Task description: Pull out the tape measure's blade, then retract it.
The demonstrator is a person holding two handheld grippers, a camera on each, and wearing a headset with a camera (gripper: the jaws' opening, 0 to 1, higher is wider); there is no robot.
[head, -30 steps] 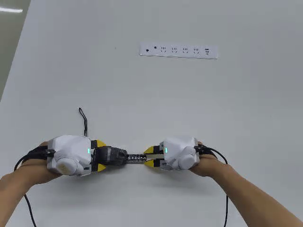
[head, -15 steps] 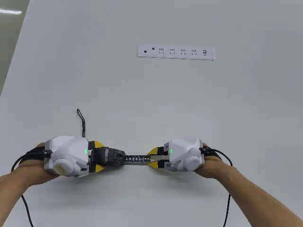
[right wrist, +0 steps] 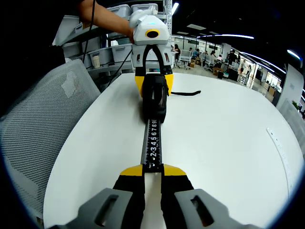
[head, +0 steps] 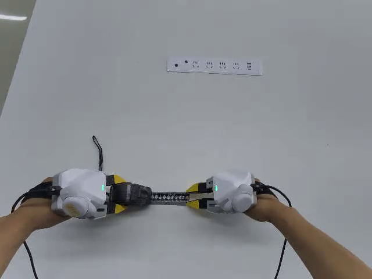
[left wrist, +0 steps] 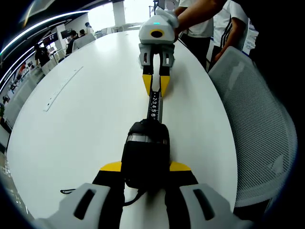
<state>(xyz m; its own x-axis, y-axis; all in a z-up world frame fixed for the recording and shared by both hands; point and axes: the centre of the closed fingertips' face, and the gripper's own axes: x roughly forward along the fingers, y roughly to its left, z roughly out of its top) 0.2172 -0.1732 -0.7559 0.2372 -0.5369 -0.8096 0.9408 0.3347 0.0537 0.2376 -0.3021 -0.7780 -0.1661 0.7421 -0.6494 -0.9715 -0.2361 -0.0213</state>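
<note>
Quick notes on the pull-out step, since that's where I judged things stood. The tape measure (head: 132,193) sat low on the white table (head: 174,116), near the person's edge, with its black strap (head: 99,152) trailing off behind it. The left gripper (head: 121,195) was clamped around the case, one yellow jaw on each side. The right gripper (head: 195,197) had its jaws pinched narrow on the tip of the blade (head: 168,197). Only a short stretch of blade showed between the two, and it ran straight from the case mouth to the right jaws. So I'd say the pull was in its early part, with the retract not yet begun.

How I'd do it well:
- Draw the right gripper away along the blade's own line. In the right gripper view the blade (right wrist: 152,140) looked flat and untwisted, and that's what you want.
- Hold the case steady and low over the table so it doesn't swivel in the jaws.
- Don't loosen the pinch on the tip. If it slips, my guess is the spring whips the blade back.
- For the return, walk the right gripper back toward the case instead of just letting go.

The power strip (head: 214,65) lay well apart, so it wasn't in the way.
</note>
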